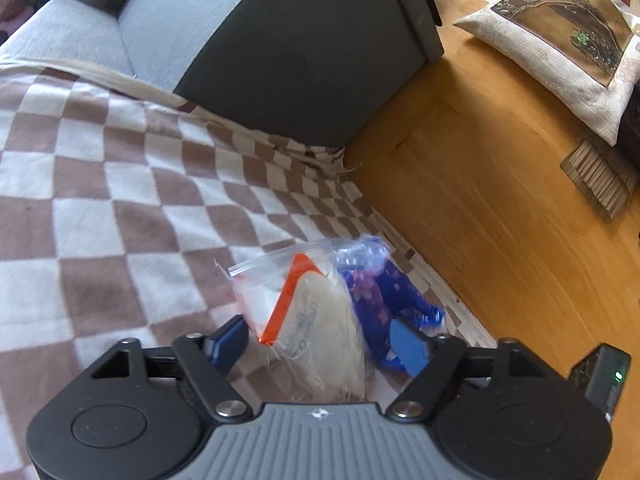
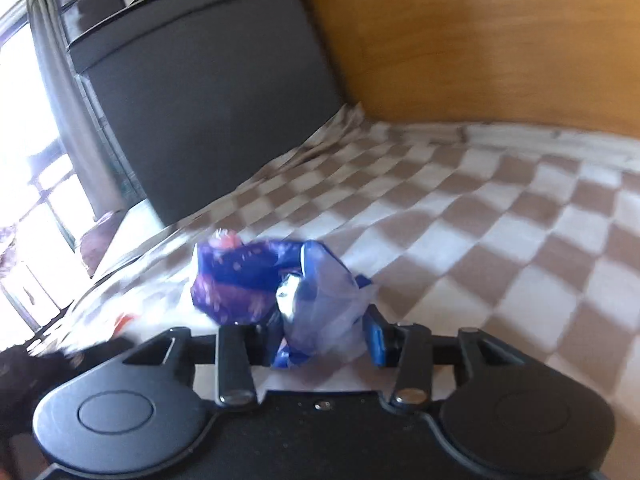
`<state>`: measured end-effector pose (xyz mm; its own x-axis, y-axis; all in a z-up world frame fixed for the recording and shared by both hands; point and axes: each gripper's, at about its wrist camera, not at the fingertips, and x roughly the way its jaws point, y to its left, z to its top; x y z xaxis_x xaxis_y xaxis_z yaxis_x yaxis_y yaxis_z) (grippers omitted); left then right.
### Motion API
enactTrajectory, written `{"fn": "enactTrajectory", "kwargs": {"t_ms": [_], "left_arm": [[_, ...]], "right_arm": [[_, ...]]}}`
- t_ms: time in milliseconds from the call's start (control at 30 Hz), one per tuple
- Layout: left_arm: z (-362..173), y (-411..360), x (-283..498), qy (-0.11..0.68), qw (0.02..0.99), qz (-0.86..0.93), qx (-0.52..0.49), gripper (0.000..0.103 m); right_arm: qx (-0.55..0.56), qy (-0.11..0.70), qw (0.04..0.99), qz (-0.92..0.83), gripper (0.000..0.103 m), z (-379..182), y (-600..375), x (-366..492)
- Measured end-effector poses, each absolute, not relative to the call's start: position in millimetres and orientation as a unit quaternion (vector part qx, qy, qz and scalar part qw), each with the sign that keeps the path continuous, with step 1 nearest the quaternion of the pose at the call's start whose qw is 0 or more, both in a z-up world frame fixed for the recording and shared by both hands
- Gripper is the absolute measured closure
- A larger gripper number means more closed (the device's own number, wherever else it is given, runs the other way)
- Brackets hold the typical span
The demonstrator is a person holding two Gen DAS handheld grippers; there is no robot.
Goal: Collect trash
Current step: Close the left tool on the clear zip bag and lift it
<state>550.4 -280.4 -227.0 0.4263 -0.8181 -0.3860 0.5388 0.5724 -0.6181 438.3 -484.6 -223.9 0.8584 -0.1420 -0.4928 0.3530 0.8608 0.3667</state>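
- A sofa or bed is covered by a brown-and-white checked blanket (image 1: 120, 184); a dark upholstered block (image 1: 312, 52) rises at its far end and a wooden floor (image 1: 480, 184) runs alongside.
- In the left wrist view a clear zip bag (image 1: 276, 280) lies on the blanket near its floor-side edge, holding something white with an orange edge; the print on it is too blurred to read.
- Just beside the zip bag, touching it, sits a crumpled blue wrapper (image 1: 376, 292) with pink flecks and some clear plastic at its top.
- The left tool (image 1: 316, 344) stands wide open, its 2 blue pads on either side of the bag and wrapper; neither pad presses on them. The lower part of the zip bag is hidden behind the tool body.
- In the right wrist view the blue wrapper (image 2: 240, 276) and a wad of thin clear plastic (image 2: 328, 300) sit between the fingers of the right tool (image 2: 324, 340), which is partly closed. Only the right pad shows and the picture is smeared, so I cannot tell whether the pads grip the plastic.
- The lower left of that view is washed out by a bright window (image 2: 24, 152).
- On the floor lie a printed cushion (image 1: 560, 52) and a slatted mat (image 1: 596, 176), both cut off by the frame.
- A small black device with a green light (image 1: 608, 376) pokes in at the right edge.
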Motion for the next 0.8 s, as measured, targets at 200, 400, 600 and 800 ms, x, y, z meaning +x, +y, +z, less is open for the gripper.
{"fn": "enactTrajectory", "kwargs": {"t_ms": [200,400,600,800], "left_arm": [[-228.6,-291.0,552.7,0.327,0.824,-0.405,-0.225,0.025],[-233.5,-286.7,560.8,0.351,0.816,-0.386,-0.251,0.061],[-230.3,-283.3,557.7,0.361,0.811,-0.382,-0.256,0.07],[-201.6,-269.6,537.6,0.315,0.857,-0.36,-0.193,0.075]], "right_arm": [[0.209,0.243,0.94,-0.12,0.084,-222.1,-474.7,442.2],[0.202,0.248,0.94,-0.118,0.088,-221.7,-469.5,444.9],[0.203,0.24,0.94,-0.134,0.092,-218.8,-470.0,441.9],[0.206,0.211,0.944,-0.15,0.094,-209.9,-467.4,434.4]]}}
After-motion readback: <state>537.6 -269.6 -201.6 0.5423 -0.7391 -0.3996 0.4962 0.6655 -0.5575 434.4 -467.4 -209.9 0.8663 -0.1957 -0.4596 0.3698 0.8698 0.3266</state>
